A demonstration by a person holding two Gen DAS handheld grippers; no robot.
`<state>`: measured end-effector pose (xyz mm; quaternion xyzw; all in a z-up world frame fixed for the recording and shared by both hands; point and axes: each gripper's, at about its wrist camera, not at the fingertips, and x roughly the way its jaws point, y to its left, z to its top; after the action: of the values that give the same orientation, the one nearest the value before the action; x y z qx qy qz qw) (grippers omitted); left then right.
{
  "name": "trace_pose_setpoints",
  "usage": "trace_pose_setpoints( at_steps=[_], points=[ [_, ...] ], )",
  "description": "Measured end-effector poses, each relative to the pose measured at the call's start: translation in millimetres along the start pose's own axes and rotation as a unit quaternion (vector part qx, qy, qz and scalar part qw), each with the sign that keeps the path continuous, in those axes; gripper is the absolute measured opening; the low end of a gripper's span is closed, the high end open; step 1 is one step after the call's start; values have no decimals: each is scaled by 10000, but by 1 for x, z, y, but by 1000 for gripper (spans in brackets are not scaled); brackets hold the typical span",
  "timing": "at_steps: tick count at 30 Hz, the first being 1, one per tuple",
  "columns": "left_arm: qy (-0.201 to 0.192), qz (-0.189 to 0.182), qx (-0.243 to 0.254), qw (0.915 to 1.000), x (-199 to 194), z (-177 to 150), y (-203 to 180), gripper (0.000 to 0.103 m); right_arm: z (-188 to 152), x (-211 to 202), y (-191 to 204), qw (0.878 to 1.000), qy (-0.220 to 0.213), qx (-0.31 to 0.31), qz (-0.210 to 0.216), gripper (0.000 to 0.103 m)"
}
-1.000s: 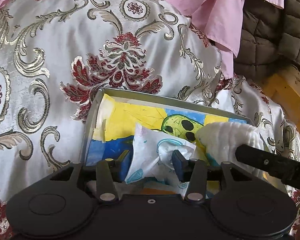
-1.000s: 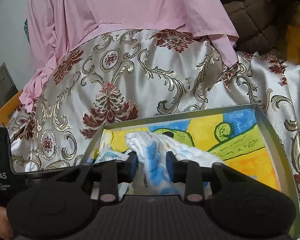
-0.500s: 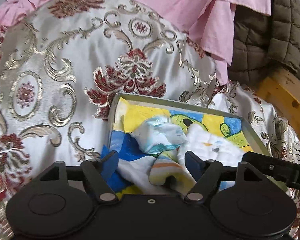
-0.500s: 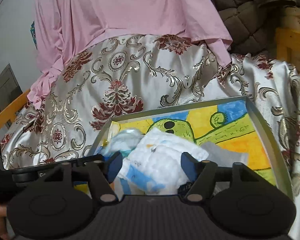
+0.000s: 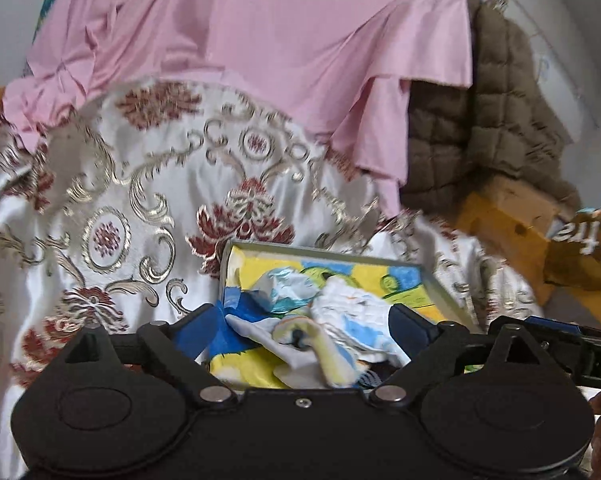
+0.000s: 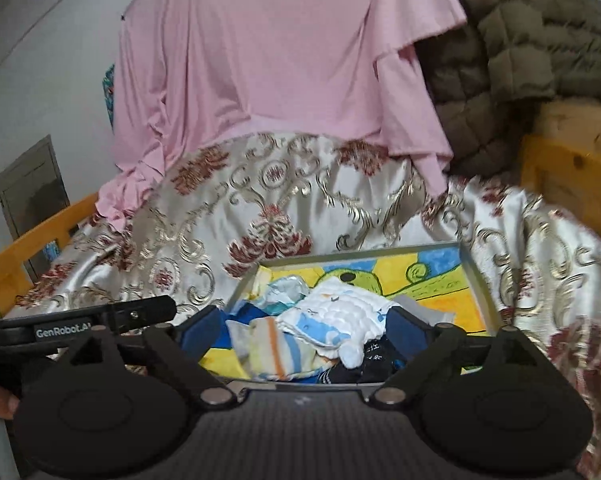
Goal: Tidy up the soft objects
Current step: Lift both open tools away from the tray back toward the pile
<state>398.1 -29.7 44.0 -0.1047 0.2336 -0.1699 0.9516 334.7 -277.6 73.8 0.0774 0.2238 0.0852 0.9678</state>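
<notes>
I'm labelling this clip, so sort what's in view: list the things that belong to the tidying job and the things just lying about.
Part of the job:
- white quilted cloth
- striped cloth
- crumpled pale blue piece
- dark sock
- tray holding them
- left gripper and right gripper, both open

Just lying about:
- pink garment
- brocade cover
- brown quilted jacket

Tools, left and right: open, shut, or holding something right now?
Left tool: open, holding nothing, above the cloths in the tray.
Right tool: open, holding nothing; the white quilted cloth lies loose in the tray.
</notes>
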Motion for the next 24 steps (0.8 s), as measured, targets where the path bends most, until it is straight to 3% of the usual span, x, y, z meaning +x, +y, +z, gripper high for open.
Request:
trace_pose_setpoints(
  at_steps=[13, 24],
  points=[
    [-708, -83, 231, 9972, -168, -16, -28, 102, -7, -145, 51, 9978, -571, -335, 23, 103],
    [-748, -89, 347, 9966, -233, -52, -37, 102, -45, -205, 72, 9967, -706, -405, -75, 103]
  ],
)
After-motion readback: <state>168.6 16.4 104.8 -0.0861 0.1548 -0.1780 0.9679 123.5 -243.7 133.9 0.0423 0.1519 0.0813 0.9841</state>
